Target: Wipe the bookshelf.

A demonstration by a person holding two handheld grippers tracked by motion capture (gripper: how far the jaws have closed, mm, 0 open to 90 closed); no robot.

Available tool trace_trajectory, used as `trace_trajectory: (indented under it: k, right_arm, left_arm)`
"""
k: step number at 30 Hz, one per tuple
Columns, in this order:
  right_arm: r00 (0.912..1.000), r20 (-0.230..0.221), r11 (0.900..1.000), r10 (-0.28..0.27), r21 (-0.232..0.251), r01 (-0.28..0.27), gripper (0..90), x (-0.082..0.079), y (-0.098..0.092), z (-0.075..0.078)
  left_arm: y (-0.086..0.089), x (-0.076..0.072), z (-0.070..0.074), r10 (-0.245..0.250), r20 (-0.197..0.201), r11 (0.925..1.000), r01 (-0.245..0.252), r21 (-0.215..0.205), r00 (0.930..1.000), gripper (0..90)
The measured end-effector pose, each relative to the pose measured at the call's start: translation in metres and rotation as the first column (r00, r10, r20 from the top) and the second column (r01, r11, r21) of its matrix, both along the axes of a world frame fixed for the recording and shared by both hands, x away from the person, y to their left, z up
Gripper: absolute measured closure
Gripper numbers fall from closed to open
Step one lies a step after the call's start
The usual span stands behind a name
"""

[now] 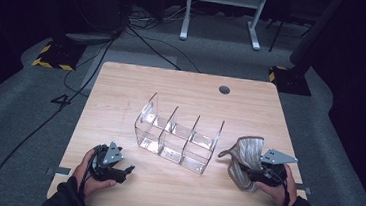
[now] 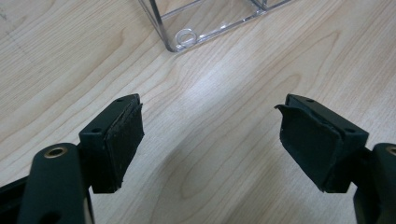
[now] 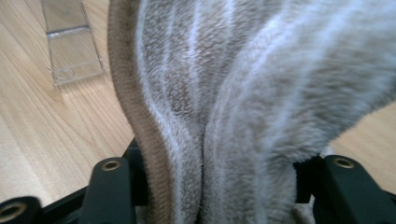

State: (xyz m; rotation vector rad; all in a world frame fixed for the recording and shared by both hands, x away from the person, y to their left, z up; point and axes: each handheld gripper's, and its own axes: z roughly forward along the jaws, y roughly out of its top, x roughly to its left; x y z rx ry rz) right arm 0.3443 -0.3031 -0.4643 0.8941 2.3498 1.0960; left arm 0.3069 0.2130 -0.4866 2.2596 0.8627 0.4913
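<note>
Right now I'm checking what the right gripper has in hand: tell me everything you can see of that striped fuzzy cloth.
The grey-and-beige striped fleece cloth, perhaps a sock, looks soft and fuzzy, with pale lengthwise stripes and a ribbed tan edge. It is folded double and sits between the jaws of the right gripper, rising above them. In the high view it stands near the wooden table's right front edge, right of the clear plastic divided organizer, apart from it.

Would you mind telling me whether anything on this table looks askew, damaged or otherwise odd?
The clear divided organizer sits skewed to the table's edges. The striped fuzzy sock lies bunched between the right gripper's jaws. The left gripper's pads look frayed at the edges.
</note>
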Motion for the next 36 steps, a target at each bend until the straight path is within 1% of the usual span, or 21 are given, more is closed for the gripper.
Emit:
trace_trajectory:
  k: [1, 3, 6, 9, 11, 14, 15, 16, 19, 21, 23, 25, 26, 27, 28, 29, 31, 33, 34, 35, 36]
  right_arm:
    - [1.0000, 0.005, 1.000, -0.001, -0.004, 0.001, 41.9, -0.001, -0.001, 0.002]
    - [0.9998, 0.022, 1.000, -0.006, -0.009, 0.006, 40.7, -0.005, -0.005, 0.008]
    - [0.9990, 0.041, 1.000, -0.018, -0.003, 0.018, 38.9, -0.010, -0.015, 0.013]
    - [0.9986, 0.038, 0.999, -0.037, -0.004, 0.038, 37.6, -0.016, -0.026, 0.013]
    - [0.9979, 0.039, 0.999, -0.052, -0.001, 0.052, 36.8, -0.020, -0.037, 0.011]
    - [0.9962, 0.038, 0.997, -0.079, -0.004, 0.079, 36.2, -0.026, -0.050, 0.008]
    - [0.9957, 0.035, 0.996, -0.086, 0.004, 0.086, 36.1, -0.028, -0.054, 0.007]
    - [0.9945, 0.028, 0.995, -0.101, 0.019, 0.101, 35.2, -0.031, -0.063, 0.004]
    - [0.9936, 0.023, 0.993, -0.110, 0.050, 0.109, 34.3, -0.037, -0.078, 0.001]
    - [0.9922, 0.013, 0.990, -0.124, 0.070, 0.123, 34.0, -0.039, -0.085, -0.003]
    - [0.9915, -0.009, 0.988, -0.130, 0.082, 0.130, 34.0, -0.039, -0.087, -0.008]
    - [0.9922, -0.048, 0.989, -0.115, 0.085, 0.119, 34.0, -0.039, -0.085, -0.012]
    - [0.9935, -0.056, 0.992, -0.099, 0.069, 0.103, 33.3, -0.039, -0.084, -0.013]
    - [0.9938, -0.057, 0.994, -0.095, 0.048, 0.098, 32.5, -0.040, -0.083, -0.014]
    - [0.9939, -0.059, 0.995, -0.094, 0.040, 0.096, 31.4, -0.042, -0.083, -0.014]
    - [0.9936, -0.065, 0.994, -0.092, 0.047, 0.095, 29.6, -0.045, -0.085, -0.014]
    - [0.9928, -0.069, 0.993, -0.098, 0.058, 0.102, 28.0, -0.051, -0.091, -0.014]
    - [0.9918, -0.072, 0.993, -0.105, 0.050, 0.109, 25.9, -0.056, -0.096, -0.016]
    - [0.9918, -0.070, 0.993, -0.107, 0.044, 0.110, 24.8, -0.058, -0.099, -0.018]
    - [0.9904, -0.072, 0.992, -0.118, 0.040, 0.121, 23.5, -0.059, -0.103, -0.021]
    - [0.9893, -0.077, 0.991, -0.125, 0.041, 0.128, 22.7, -0.059, -0.105, -0.023]
  left_arm:
    - [0.001, -0.001, 0.001, 0.008, 0.001, 1.0000, -0.008, -0.002, 1.0000, 21.9]
    - [0.004, -0.002, 0.003, 0.006, 0.005, 1.0000, -0.006, 0.006, 1.0000, 21.9]
    - [0.008, -0.003, 0.006, 0.003, 0.006, 0.9999, -0.004, 0.013, 1.0000, 21.6]
    - [0.012, -0.007, 0.007, 0.010, 0.011, 0.9994, -0.010, 0.034, 0.9999, 21.5]
    - [0.016, -0.009, 0.007, 0.013, 0.018, 0.9983, -0.014, 0.056, 0.9998, 21.6]
    - [0.021, -0.012, 0.006, 0.014, 0.014, 0.9971, -0.015, 0.074, 0.9998, 21.9]
    - [0.023, -0.014, 0.005, 0.022, 0.018, 0.9962, -0.023, 0.085, 0.9996, 21.9]
    - [0.024, -0.014, 0.005, 0.021, 0.015, 0.9962, -0.023, 0.084, 0.9997, 22.1]
    - [0.027, -0.016, 0.003, 0.034, 0.021, 0.9949, -0.036, 0.094, 0.9992, 22.1]
    - [0.028, -0.017, 0.002, 0.033, 0.021, 0.9936, -0.035, 0.108, 0.9992, 22.1]
    - [0.028, -0.018, 0.001, 0.031, 0.020, 0.9927, -0.033, 0.116, 0.9993, 22.1]
    - [0.027, -0.019, 0.000, 0.023, 0.017, 0.9913, -0.025, 0.130, 0.9996, 22.1]
    - [0.026, -0.020, -0.001, 0.022, 0.016, 0.9914, -0.024, 0.129, 0.9996, 22.0]
    - [0.026, -0.021, -0.002, 0.018, 0.013, 0.9911, -0.019, 0.132, 0.9998, 21.9]
    - [0.026, -0.022, -0.003, 0.016, 0.008, 0.9915, -0.017, 0.129, 0.9998, 21.7]
    - [0.026, -0.023, -0.004, 0.014, 0.004, 0.9913, -0.014, 0.131, 0.9999, 21.5]
    - [0.028, -0.023, -0.005, 0.019, -0.006, 0.9937, -0.018, 0.111, 0.9998, 21.3]
    - [0.029, -0.022, -0.006, 0.021, -0.017, 0.9953, -0.019, 0.095, 0.9996, 21.2]
    - [0.029, -0.022, -0.006, 0.021, -0.017, 0.9953, -0.019, 0.095, 0.9996, 20.9]
    - [0.030, -0.021, -0.007, 0.022, -0.028, 0.9970, -0.020, 0.075, 0.9993, 20.7]
    - [0.030, -0.021, -0.008, 0.022, -0.032, 0.9976, -0.020, 0.066, 0.9992, 20.7]
